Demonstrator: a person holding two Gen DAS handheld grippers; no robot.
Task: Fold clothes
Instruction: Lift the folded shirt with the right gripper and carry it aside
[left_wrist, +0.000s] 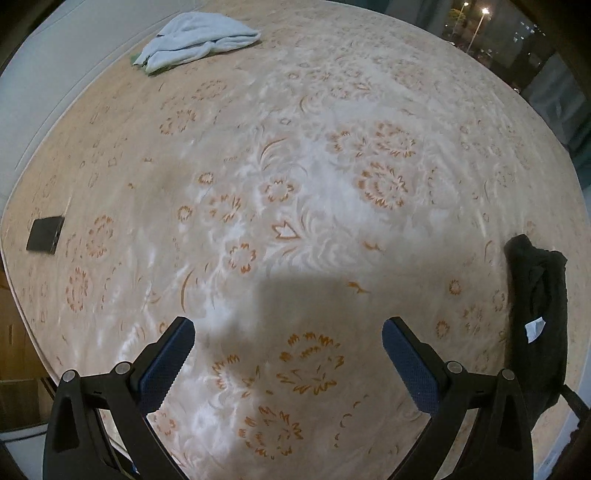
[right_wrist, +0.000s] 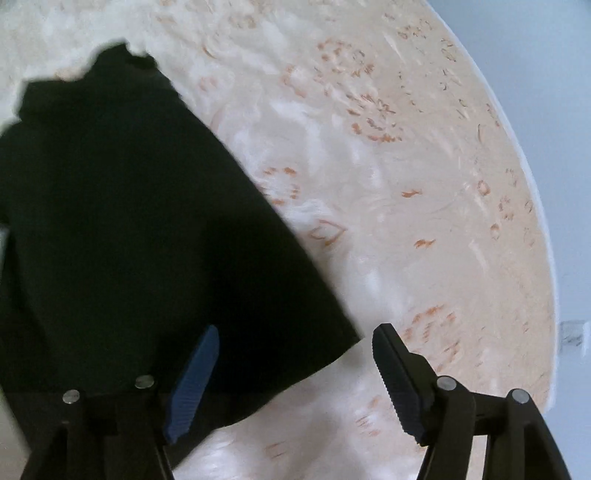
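Observation:
A black garment (right_wrist: 129, 221) lies spread on the cream, orange-flowered bedcover (right_wrist: 424, 221). My right gripper (right_wrist: 297, 332) hangs over its lower right corner, jaws wide apart, with the pads pressing on nothing. In the left wrist view the same black garment (left_wrist: 535, 314), showing a white label (left_wrist: 535, 329), lies at the right edge of the bedcover (left_wrist: 295, 166). My left gripper (left_wrist: 288, 325) stands open above bare cover, left of that garment, with nothing between its fingers. A crumpled light blue garment (left_wrist: 199, 37) lies at the far edge.
A small flat black object (left_wrist: 46, 234) lies near the cover's left edge. A pale wall (left_wrist: 55, 74) runs along the far left. A dark window with street lights (left_wrist: 491, 33) is at the far right. The bed's edge (right_wrist: 546, 240) curves along the right.

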